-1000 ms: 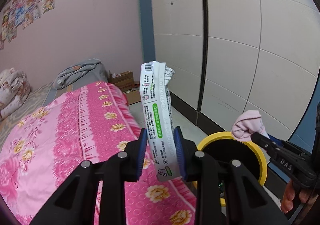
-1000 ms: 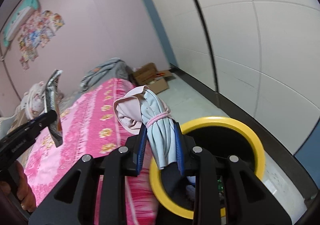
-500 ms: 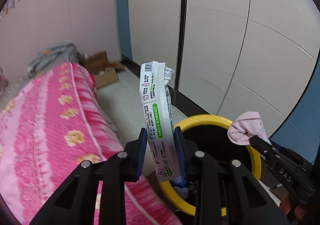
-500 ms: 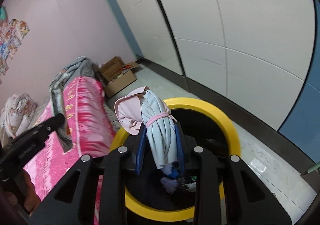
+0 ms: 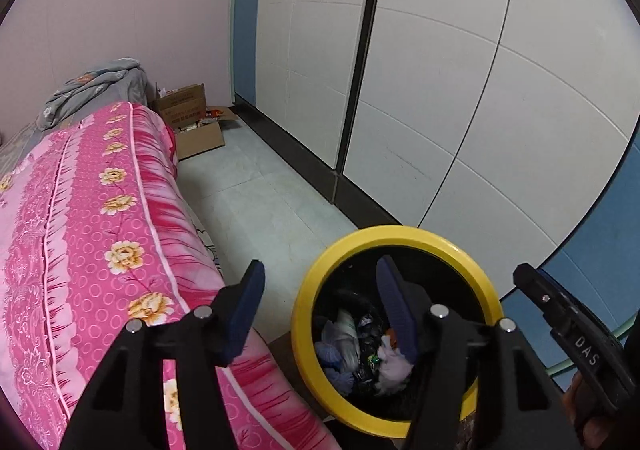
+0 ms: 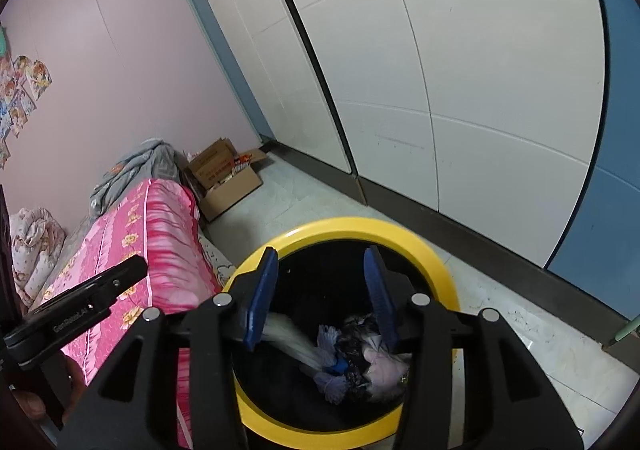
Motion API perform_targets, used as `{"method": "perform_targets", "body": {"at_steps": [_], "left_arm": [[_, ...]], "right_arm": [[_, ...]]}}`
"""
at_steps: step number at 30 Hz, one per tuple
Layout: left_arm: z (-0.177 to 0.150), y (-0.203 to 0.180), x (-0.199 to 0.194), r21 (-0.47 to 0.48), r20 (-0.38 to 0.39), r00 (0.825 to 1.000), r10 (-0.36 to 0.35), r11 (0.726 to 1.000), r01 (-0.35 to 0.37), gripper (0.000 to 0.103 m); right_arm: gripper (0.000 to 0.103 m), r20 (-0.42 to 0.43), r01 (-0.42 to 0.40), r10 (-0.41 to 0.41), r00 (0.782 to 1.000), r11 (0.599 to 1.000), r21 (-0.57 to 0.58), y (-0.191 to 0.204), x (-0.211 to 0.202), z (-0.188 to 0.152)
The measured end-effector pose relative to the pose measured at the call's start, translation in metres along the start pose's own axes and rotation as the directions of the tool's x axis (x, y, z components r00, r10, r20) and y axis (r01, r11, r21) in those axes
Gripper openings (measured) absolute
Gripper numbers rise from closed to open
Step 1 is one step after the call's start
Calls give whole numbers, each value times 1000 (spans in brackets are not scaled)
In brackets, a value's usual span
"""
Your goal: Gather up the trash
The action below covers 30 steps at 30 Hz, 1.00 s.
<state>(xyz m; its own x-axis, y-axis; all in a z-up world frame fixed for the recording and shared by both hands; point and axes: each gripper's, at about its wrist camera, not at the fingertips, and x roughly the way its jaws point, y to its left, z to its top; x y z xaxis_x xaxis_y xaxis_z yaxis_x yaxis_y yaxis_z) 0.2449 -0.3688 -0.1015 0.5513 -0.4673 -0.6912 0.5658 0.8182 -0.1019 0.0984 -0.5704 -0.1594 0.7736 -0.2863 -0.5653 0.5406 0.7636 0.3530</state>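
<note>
To my left lies a bed under a pink floral-patterned bedspread (image 5: 92, 218). A crumpled grey quilt (image 5: 96, 88) sits at its far end, against the pale pink wall (image 5: 120, 10). Just beyond the bed's corner, an open brown cardboard box (image 5: 192, 126) stands on the pale tiled floor (image 5: 260, 202). White panelled wardrobe doors (image 5: 460, 90) line the right side. Small cartoon pictures (image 6: 20, 98) hang on the wall.
</note>
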Motion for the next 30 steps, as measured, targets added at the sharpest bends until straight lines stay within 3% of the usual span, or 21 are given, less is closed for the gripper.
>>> {"method": "perform_targets", "body": {"at_steps": [10,17,21,26,28,30], "left_arm": [[-5,51,-55,-104,70,996,51,994,-44,55],[-32,114,-124,-202,122,975,184,967,-157,55],[-56,152,-166,-267,136,949,285,933,-242,55],[-88,190,-227,-336,173,897,406,881,-334,55],[-98,199,-251,-359,198,874,444,862,-357,63],[-108,204,-277,-380,232,847,478,846,-373,73]], "right_arm": [[43,19,-57,58,998,997,-49,31,-28,9],[43,-48,-206,200,979,958,-200,111,-40,-12],[43,-129,-318,293,947,907,-277,166,-43,-35],[44,-172,-428,392,904,827,-364,235,-66,-62],[46,-164,-449,420,893,804,-389,251,-82,-67],[59,-138,-463,449,883,782,-417,267,-100,-70]]}}
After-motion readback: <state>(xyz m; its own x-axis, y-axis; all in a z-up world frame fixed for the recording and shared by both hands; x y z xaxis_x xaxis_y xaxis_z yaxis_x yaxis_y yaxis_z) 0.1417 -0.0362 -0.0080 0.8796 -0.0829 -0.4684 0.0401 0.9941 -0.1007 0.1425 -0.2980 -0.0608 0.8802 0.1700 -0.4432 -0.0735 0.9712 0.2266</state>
